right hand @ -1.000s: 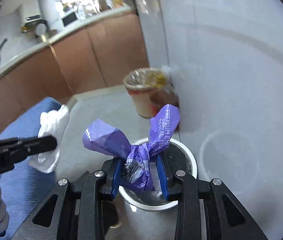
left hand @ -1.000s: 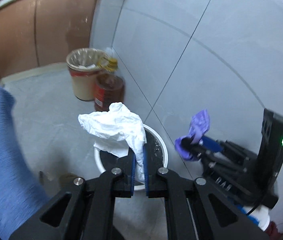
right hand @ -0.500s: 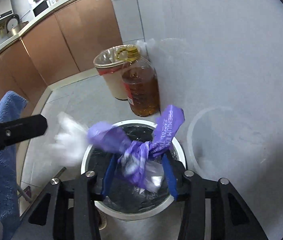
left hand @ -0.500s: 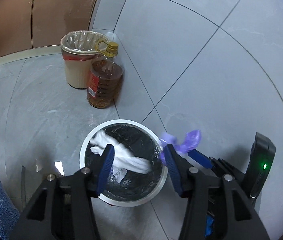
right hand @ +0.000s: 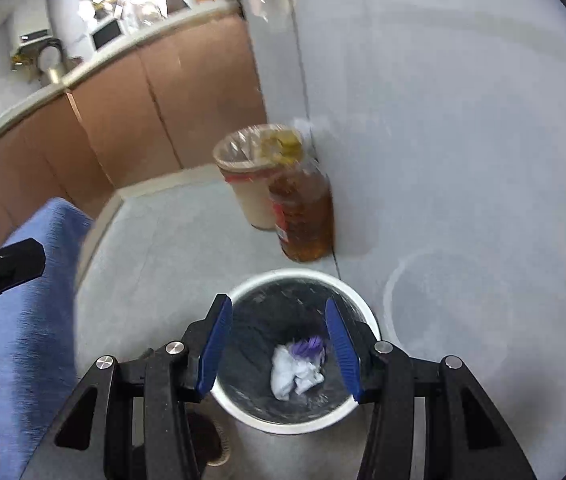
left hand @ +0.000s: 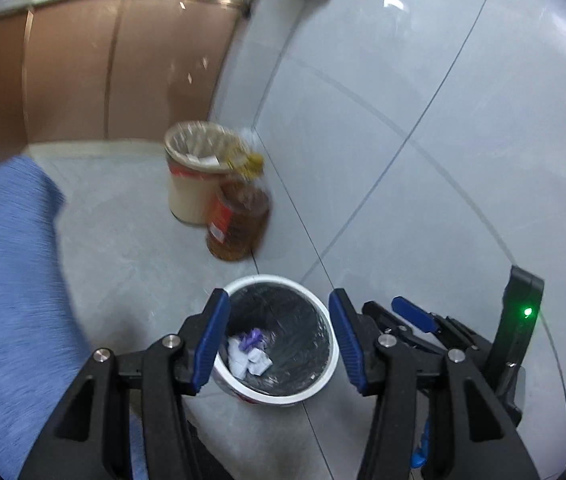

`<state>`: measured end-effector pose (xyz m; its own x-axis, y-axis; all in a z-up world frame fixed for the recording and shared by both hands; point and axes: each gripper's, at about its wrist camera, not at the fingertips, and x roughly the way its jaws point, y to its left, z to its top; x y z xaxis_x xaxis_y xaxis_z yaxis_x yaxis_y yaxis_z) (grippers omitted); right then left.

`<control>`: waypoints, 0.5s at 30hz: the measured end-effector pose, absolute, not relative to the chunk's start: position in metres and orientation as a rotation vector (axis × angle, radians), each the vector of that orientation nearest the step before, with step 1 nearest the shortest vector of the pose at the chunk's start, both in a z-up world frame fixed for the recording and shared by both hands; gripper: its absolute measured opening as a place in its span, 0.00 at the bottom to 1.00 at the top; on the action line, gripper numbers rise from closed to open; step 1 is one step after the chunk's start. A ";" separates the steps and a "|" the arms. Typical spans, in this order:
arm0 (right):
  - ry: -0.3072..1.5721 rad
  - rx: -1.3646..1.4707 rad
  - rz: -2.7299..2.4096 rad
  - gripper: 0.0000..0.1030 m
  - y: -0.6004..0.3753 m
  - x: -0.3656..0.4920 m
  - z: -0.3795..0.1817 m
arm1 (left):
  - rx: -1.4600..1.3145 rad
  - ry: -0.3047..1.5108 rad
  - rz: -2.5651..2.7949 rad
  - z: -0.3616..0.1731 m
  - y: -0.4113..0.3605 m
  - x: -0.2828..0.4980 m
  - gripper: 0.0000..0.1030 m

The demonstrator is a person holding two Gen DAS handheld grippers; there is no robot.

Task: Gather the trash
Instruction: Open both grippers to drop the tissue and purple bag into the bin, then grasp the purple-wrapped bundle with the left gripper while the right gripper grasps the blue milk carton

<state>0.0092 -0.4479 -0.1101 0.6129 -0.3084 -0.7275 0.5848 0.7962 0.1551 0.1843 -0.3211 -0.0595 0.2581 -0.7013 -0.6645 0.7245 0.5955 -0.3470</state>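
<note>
Right claw (right hand: pixel 279 348) agape, empty, above white bin (right hand: pixel 367 312); white tissue (right hand: pixel 293 376) (purple wrapper (right hand: pixel 307 347) too) inside.

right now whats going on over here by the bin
A person is collecting trash with a handheld gripper in each hand. Both the left gripper and the right gripper hang open and empty above the white bin with the black liner. A crumpled white tissue and a purple wrapper lie at the bottom of it. Beyond stand a beige bin and an oil bottle against the wall.
</note>
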 end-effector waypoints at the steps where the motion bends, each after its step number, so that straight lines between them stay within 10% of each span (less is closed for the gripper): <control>1: 0.728 0.385 -0.518 0.45 -0.442 0.011 -0.101 | 0.028 0.860 -0.956 -0.050 -0.311 0.180 0.49; 15: 0.490 0.220 -0.243 0.46 -0.328 0.003 0.030 | 0.016 0.673 -0.733 0.026 -0.138 0.129 0.49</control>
<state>0.0028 -0.3281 0.0302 0.8545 -0.1769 -0.4884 0.2818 0.9477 0.1499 0.1288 -0.1384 0.0260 0.5449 -0.6126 -0.5725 0.6225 0.7530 -0.2133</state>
